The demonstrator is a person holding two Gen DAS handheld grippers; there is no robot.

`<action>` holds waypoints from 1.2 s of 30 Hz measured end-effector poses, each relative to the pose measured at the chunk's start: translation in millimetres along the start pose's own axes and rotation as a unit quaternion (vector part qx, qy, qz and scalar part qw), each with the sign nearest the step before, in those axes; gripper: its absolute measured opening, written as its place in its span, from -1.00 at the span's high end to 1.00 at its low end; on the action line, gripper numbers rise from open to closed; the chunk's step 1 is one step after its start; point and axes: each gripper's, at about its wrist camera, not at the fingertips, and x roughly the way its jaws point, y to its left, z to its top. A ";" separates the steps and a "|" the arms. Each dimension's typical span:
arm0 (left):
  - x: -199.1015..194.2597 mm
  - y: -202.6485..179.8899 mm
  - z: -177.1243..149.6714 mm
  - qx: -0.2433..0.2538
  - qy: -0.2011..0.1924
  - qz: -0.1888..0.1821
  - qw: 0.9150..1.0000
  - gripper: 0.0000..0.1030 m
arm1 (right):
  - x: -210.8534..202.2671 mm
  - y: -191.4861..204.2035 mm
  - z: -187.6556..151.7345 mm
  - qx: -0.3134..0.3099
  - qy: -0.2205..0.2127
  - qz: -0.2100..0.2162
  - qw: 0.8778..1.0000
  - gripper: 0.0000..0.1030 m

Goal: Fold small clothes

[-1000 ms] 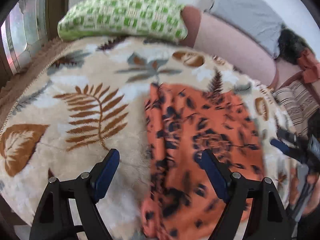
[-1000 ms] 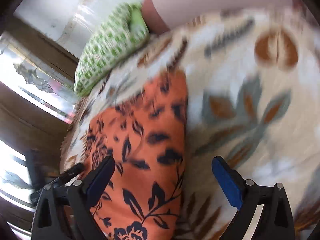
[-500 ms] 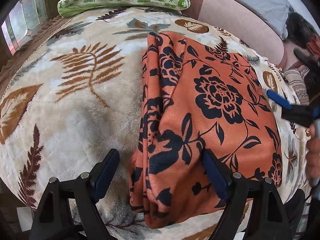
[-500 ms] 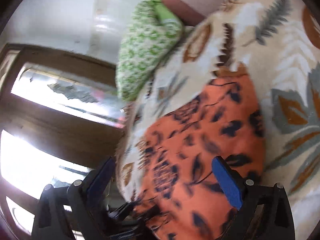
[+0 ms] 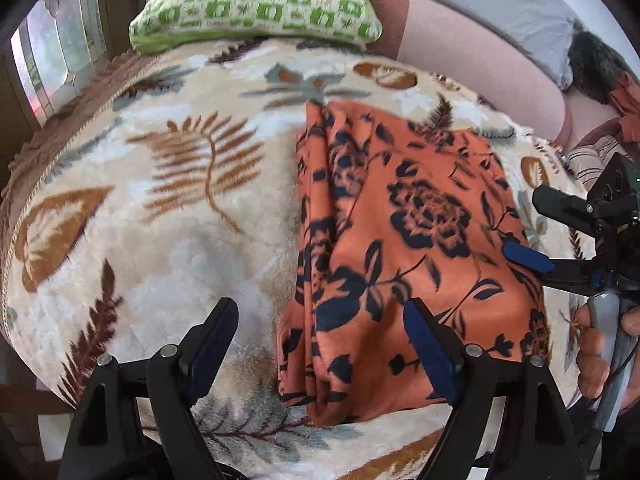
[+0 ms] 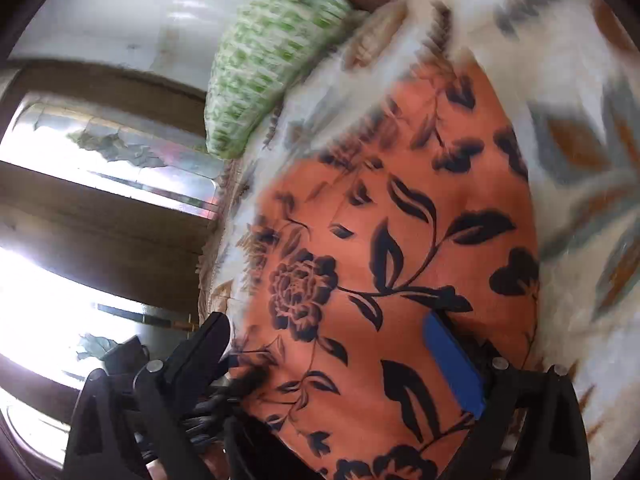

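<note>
We find the orange floral garment (image 5: 400, 248) lying folded on the leaf-print blanket (image 5: 160, 220), below the green pillow (image 5: 256, 8). Since a second ago both tools have dropped closer to it. The left hand-held gripper (image 5: 316, 348) stands wide open, empty, straddling the garment's bunched left edge. The right hand-held gripper (image 6: 332, 360) is also spread wide over the garment's right side, holding nothing. We judge a two-corner pickup for the next fold is imminent.
</note>
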 end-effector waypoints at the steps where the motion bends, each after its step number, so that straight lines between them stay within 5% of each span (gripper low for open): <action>1: -4.0 2.4 4.9 -0.001 -0.012 -0.008 1.000 -0.65 | -0.5 3.1 0.4 -0.003 0.004 -0.004 1.000 -0.92; 6: 1.6 26.7 55.6 -0.045 -0.038 -0.085 0.995 -0.65 | 0.7 1.3 0.2 -0.004 0.010 0.003 1.000 -0.92; 12: 72.9 34.2 129.3 -0.068 0.015 -0.160 0.985 -0.63 | 2.5 -4.9 -0.7 -0.007 0.012 0.013 1.000 -0.92; 15: 113.0 36.9 137.9 -0.076 0.068 -0.153 0.983 0.56 | 1.3 -8.0 -0.1 -0.008 0.015 0.021 1.000 -0.92; 23: 126.7 56.3 130.2 -0.116 0.068 -0.210 0.969 0.49 | 0.6 -8.9 -1.6 -0.019 0.016 0.024 0.999 -0.92; 27: 78.9 34.9 127.4 -0.047 0.025 -0.142 0.988 0.27 | -0.7 -5.1 -1.8 -0.016 0.019 0.015 1.000 -0.93; 30: 40.2 26.5 110.2 -0.010 -0.007 -0.145 0.989 0.08 | -2.1 -4.1 1.5 -0.006 0.024 0.014 1.000 -0.93; 36: 2.8 19.6 54.1 0.004 -0.014 -0.141 0.990 0.08 | -30.5 11.5 -4.5 0.003 -0.009 0.053 0.999 -0.93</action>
